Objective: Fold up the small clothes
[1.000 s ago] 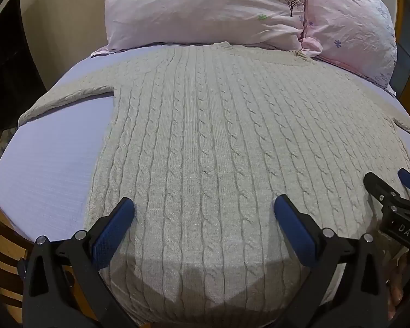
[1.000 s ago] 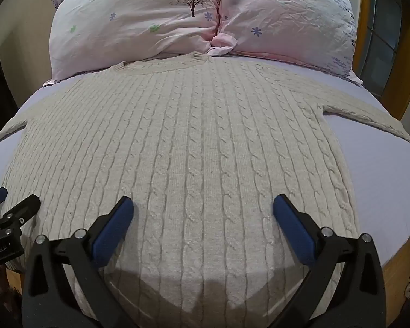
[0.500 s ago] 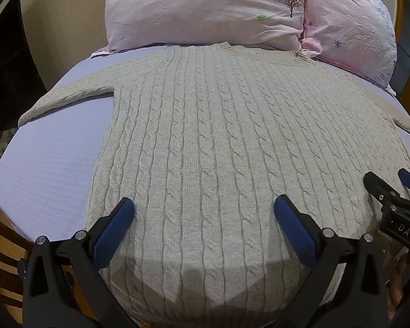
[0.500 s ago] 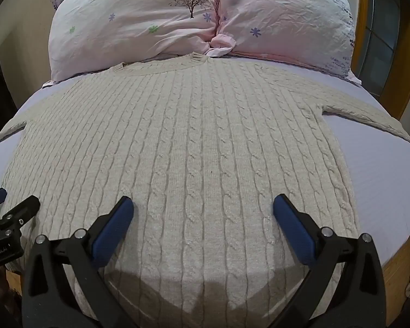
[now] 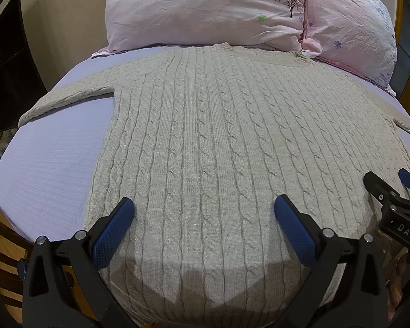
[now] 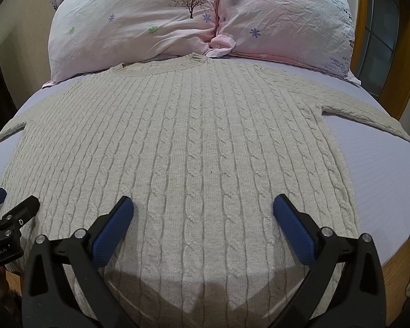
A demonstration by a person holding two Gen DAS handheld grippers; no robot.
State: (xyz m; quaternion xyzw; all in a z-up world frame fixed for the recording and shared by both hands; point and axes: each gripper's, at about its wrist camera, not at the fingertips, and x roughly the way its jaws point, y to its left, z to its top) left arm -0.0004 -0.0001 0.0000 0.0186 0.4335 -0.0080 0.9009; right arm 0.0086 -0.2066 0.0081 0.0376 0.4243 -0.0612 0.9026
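A beige cable-knit sweater [image 5: 218, 142] lies flat and spread on a lilac bed, collar toward the pillows, sleeves out to both sides. It also shows in the right wrist view [image 6: 183, 147]. My left gripper [image 5: 203, 207] is open and empty, hovering over the sweater's hem on the left half. My right gripper [image 6: 203, 207] is open and empty over the hem on the right half. The right gripper also shows at the right edge of the left wrist view [image 5: 388, 183]. The left gripper shows at the left edge of the right wrist view [image 6: 11, 202].
Two pink flowered pillows [image 5: 205, 11] [image 6: 284, 16] lie at the head of the lilac bed sheet [image 5: 49, 158]. A wooden bed frame [image 6: 396, 262] shows at the lower right. A dark cabinet [image 5: 5, 63] stands to the left.
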